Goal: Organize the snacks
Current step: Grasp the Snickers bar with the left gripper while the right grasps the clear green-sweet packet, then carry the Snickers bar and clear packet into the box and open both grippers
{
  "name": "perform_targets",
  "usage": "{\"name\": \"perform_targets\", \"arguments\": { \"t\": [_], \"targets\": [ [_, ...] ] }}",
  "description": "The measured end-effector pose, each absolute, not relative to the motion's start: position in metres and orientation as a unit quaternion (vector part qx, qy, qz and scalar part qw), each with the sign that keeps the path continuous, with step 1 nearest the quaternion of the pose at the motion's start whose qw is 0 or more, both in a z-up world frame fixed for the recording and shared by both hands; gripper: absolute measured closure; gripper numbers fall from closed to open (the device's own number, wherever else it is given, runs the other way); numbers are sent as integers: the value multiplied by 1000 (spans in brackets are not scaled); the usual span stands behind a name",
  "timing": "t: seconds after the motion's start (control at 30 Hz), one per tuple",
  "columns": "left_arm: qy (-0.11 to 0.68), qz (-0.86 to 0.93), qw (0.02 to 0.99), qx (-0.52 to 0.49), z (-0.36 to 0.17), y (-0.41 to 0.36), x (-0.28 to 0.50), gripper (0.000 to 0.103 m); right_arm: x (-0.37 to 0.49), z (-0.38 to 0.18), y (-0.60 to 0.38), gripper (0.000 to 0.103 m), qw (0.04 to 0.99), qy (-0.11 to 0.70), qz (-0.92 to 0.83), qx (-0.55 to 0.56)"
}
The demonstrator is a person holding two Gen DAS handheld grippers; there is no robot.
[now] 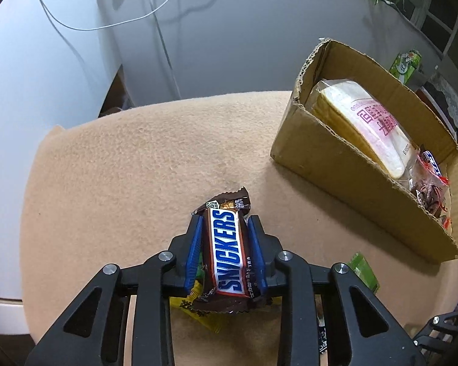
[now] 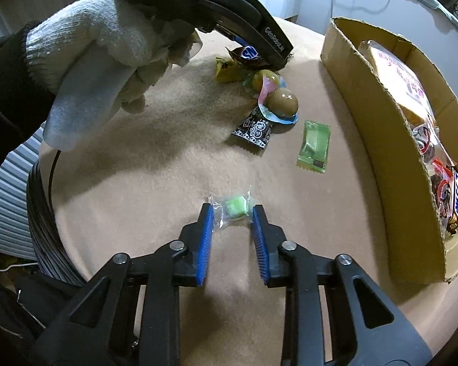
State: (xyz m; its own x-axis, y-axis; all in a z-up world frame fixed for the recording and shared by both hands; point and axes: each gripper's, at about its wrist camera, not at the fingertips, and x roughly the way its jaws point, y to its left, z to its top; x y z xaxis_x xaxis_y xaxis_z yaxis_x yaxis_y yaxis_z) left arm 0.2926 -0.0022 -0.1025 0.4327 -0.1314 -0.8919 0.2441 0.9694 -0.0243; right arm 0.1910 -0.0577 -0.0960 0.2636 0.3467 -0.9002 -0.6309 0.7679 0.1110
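The cardboard box (image 2: 378,97) is taken as the landmark throughout; it stands on the tan felt mat (image 2: 137,164).

Nearest in the right wrist view, the right gripper (image 2: 232,213) is set around a small green candy in a clear wrapper (image 2: 233,209). The blue pads (image 2: 206,238) bracket the wrapper with the jaws narrowed, but firm pressure on it cannot be confirmed. The candy lies well to the left of the box. It is judged very light, with a crinkly, slippery film; hold is best taken across the solid green core, not the loose twisted ends.

Closer to the box, a green sachet (image 2: 314,146) lies flat. Beyond it a black patterned packet (image 2: 253,131), two wrapped brown eggs (image 2: 278,94) and a yellow packet (image 2: 224,68) are clustered.

Farthest from the viewer, the left gripper (image 1: 226,250) is clamped on a Snickers bar (image 1: 227,250), gripped across its long sides, left of the box. The bar is judged firm but crushable, with a glossy wrapper; moderate pressure at mid-length is advised. A gloved hand (image 2: 100,58) carries this gripper.

Inside the box, a bag of sliced bread (image 1: 366,125) is already stowed; it is soft and easily squashed.
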Motion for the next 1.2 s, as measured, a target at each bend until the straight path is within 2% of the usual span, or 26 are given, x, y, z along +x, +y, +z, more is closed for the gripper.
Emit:
{"name": "perform_targets", "arguments": {
  "t": [0.43, 0.73, 1.2],
  "targets": [
    [502, -114, 857, 38, -82, 15, 280, 75, 195, -81, -84, 84, 798, 508, 306, -109],
    [476, -130, 869, 31, -57, 17, 259, 75, 202, -46, -116, 84, 824, 479, 291, -83],
    [447, -191, 872, 60, -24, -42, 245, 75, 240, 6, -183, 84, 863, 449, 226, -54]
  ]
}}
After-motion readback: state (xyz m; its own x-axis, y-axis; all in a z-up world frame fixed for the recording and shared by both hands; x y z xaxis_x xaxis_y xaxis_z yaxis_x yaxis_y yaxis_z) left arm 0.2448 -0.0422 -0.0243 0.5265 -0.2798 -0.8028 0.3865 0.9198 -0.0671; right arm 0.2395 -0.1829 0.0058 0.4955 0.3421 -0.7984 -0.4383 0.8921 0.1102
